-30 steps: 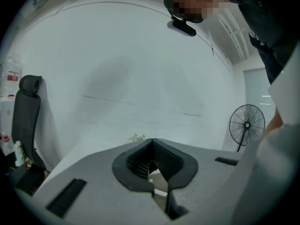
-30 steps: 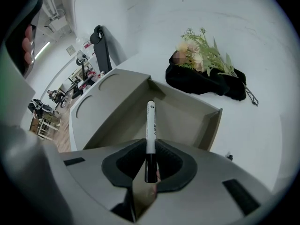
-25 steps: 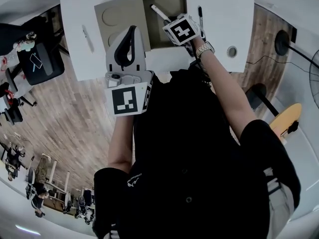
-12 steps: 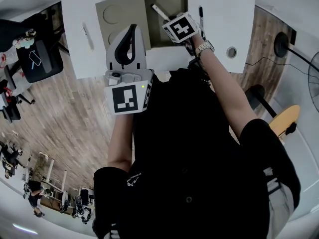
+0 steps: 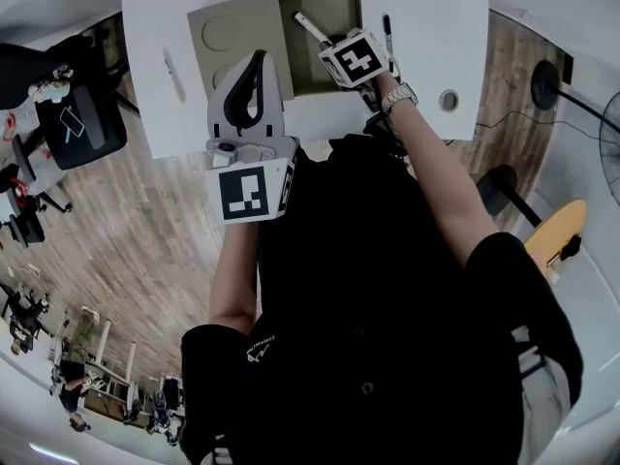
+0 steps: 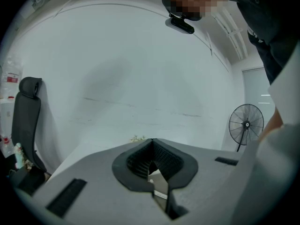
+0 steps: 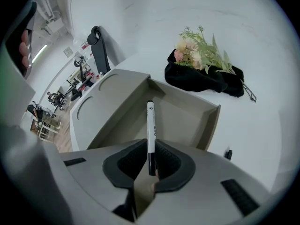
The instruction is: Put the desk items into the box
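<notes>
A tan cardboard box (image 5: 334,76) lies open on the white desk (image 5: 426,27), its lid (image 5: 232,37) folded out to the left. My right gripper (image 7: 151,165) hangs over the box's near edge, jaws closing on the black end of a white marker (image 7: 150,125). The marker points out over the box's inside (image 7: 183,121). In the head view the marker (image 5: 310,27) sticks out past the marker cube (image 5: 356,61). My left gripper (image 5: 250,77) is held up at the desk's near edge, left of the box. It is shut and empty, and its view (image 6: 151,143) faces a bare wall.
A black pen (image 5: 387,29) lies on the desk right of the box and a pale pen (image 5: 172,74) left of the lid. A black cloth with flowers (image 7: 204,69) sits behind the box. A round grommet (image 5: 449,100) marks the desk's right side. A fan (image 6: 246,124) stands by the wall.
Both grippers stay almost where they were. The right gripper with the marker has shifted slightly to the right over the box.
</notes>
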